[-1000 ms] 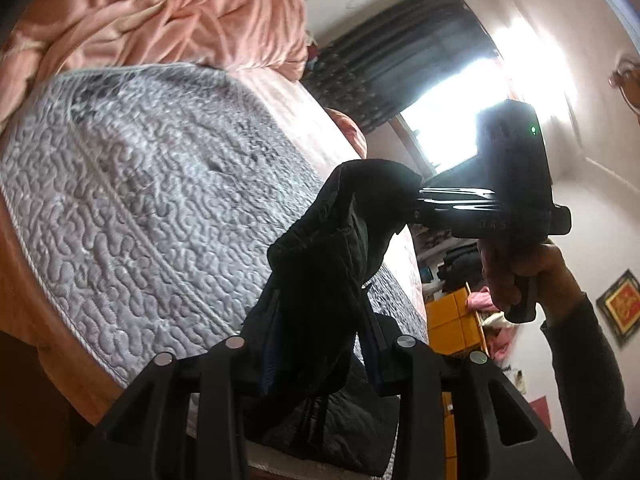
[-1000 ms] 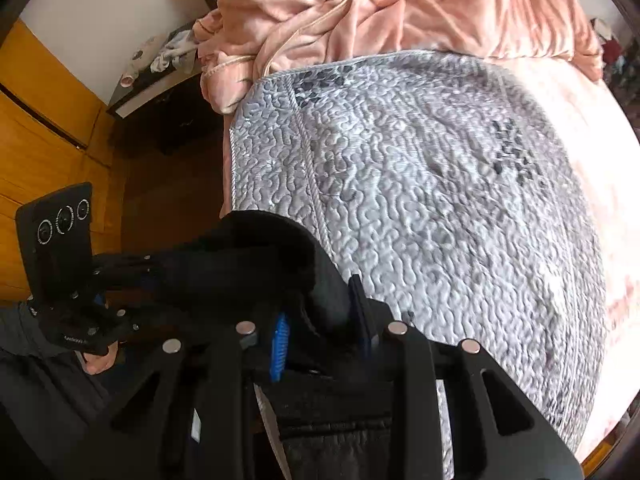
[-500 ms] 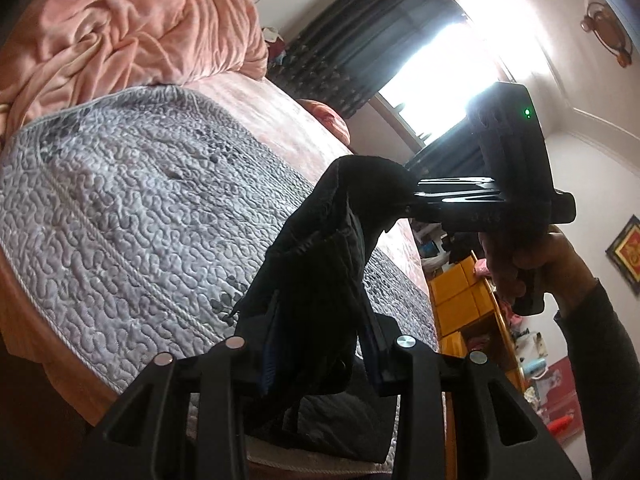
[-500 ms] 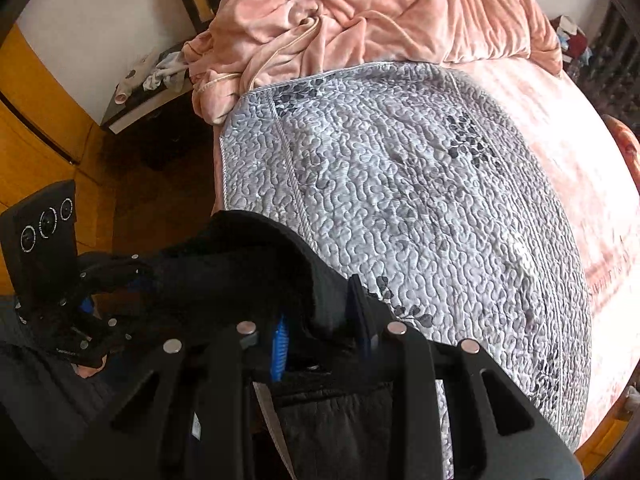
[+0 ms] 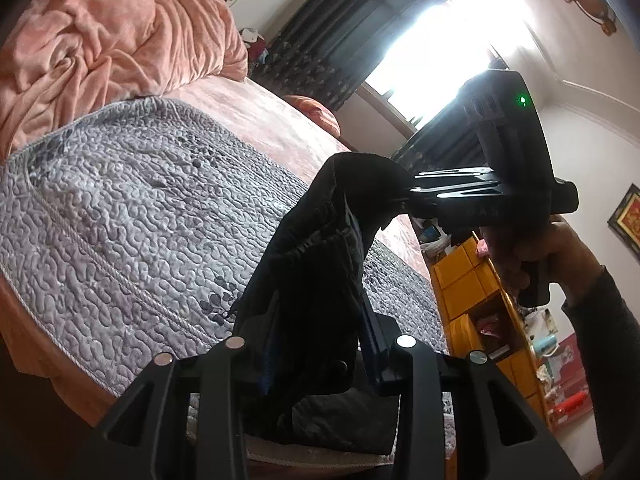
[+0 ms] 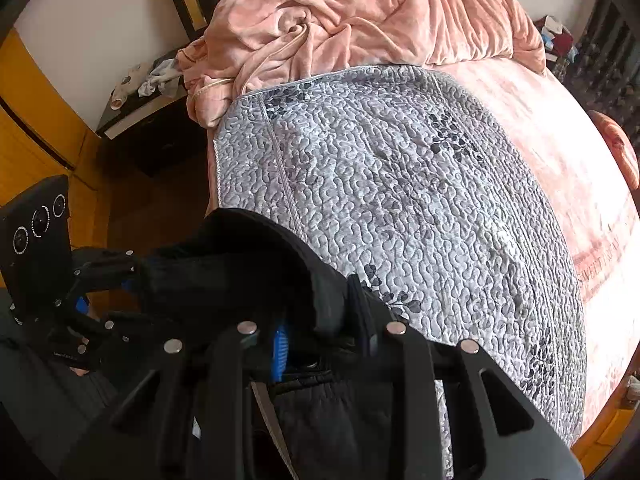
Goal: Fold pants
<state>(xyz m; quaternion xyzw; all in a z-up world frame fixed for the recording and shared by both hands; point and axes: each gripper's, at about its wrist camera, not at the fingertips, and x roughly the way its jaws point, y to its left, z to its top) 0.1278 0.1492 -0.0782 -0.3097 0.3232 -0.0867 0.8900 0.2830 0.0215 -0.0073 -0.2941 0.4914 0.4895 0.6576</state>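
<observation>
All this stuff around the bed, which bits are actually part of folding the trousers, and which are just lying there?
Part of the job:
- black pants
- left gripper, clamped on them
- right gripper, clamped on them
- grey quilted mat below

Just lying about:
- pink blanket
- bedside table
- yellow shelves

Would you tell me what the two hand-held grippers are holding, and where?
Both grip the black pants: left hand-held gripper and right hand-held gripper at separate bunched edges.
</observation>
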